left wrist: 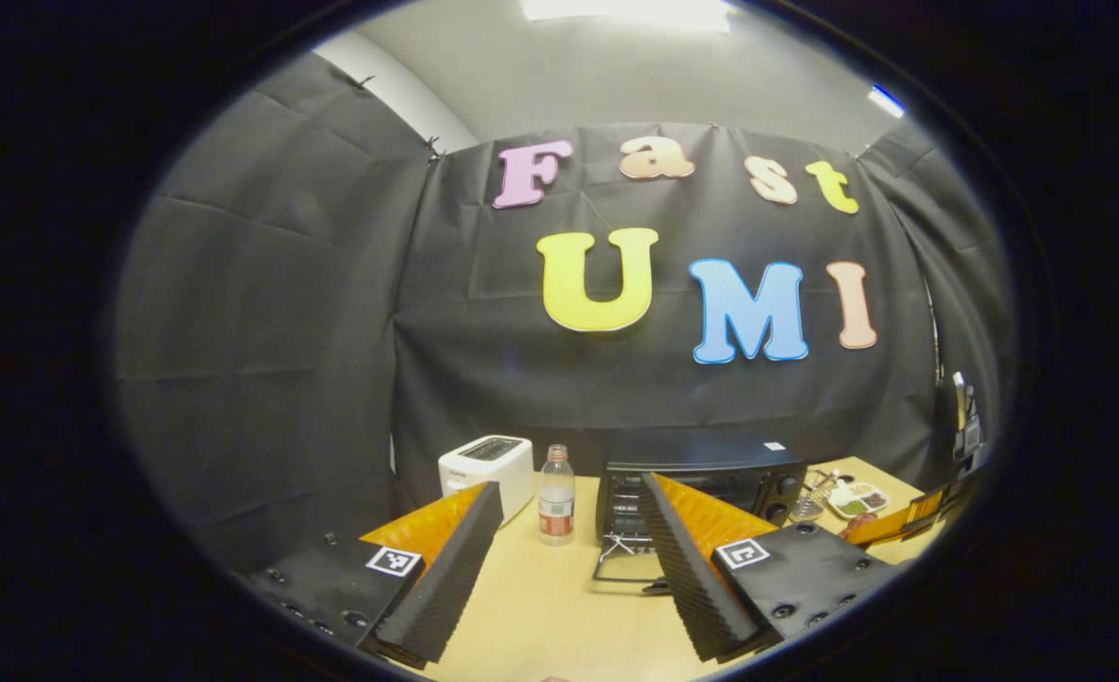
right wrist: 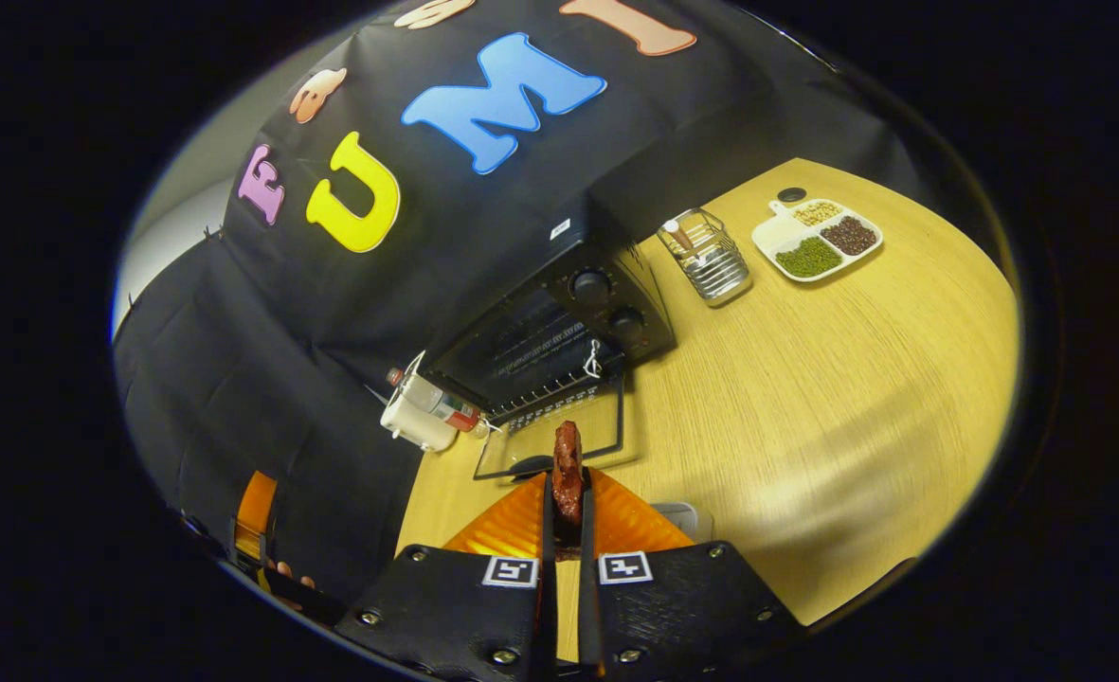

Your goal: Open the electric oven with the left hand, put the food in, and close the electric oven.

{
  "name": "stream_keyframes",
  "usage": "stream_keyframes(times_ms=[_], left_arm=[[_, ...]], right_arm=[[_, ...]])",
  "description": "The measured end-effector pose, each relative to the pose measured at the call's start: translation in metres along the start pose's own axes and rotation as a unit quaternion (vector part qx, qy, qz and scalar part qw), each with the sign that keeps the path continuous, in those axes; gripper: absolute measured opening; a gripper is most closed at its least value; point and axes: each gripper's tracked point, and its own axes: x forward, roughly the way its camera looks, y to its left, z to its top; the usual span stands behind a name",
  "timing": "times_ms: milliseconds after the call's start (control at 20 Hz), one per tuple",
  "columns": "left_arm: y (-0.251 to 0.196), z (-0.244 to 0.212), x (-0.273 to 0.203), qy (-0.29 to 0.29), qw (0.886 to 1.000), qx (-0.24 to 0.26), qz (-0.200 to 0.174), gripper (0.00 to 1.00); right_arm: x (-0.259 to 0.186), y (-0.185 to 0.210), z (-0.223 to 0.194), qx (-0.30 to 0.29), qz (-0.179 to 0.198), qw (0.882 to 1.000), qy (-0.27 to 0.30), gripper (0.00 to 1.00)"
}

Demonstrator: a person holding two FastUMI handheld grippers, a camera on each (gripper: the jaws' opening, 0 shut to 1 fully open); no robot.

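The black electric oven stands at the back of the wooden table with its glass door folded down flat in front of it. My left gripper is open and empty, hovering short of the oven. In the right gripper view the oven and its lowered door lie ahead. My right gripper is shut on a reddish-brown piece of food, held upright above the table just before the door.
A white toaster and a plastic bottle stand left of the oven. Right of it are a wire basket and a divided plate of beans. A white container peeks out beside my right fingers.
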Motion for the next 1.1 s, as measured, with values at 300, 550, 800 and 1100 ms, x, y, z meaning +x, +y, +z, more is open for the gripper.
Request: stream_keyframes(times_ms=[300,550,800,1100], left_arm=[[0.023,-0.004,0.023,0.003,1.000,0.001,0.002,0.94],[0.043,-0.006,0.039,0.005,1.000,0.004,0.005,0.98],[0.062,-0.008,0.053,0.006,1.000,0.016,0.011,0.97],[0.084,-0.015,0.058,0.015,0.999,0.025,0.023,0.96]], right_arm=[[0.038,0.037,0.009,0.016,0.022,0.999,-0.016,0.09],[0.078,0.061,0.016,0.028,0.036,0.999,-0.030,0.09],[0.115,0.080,0.027,0.043,0.048,0.997,-0.050,0.09],[0.157,0.082,0.039,0.063,0.043,0.995,-0.071,0.08]])
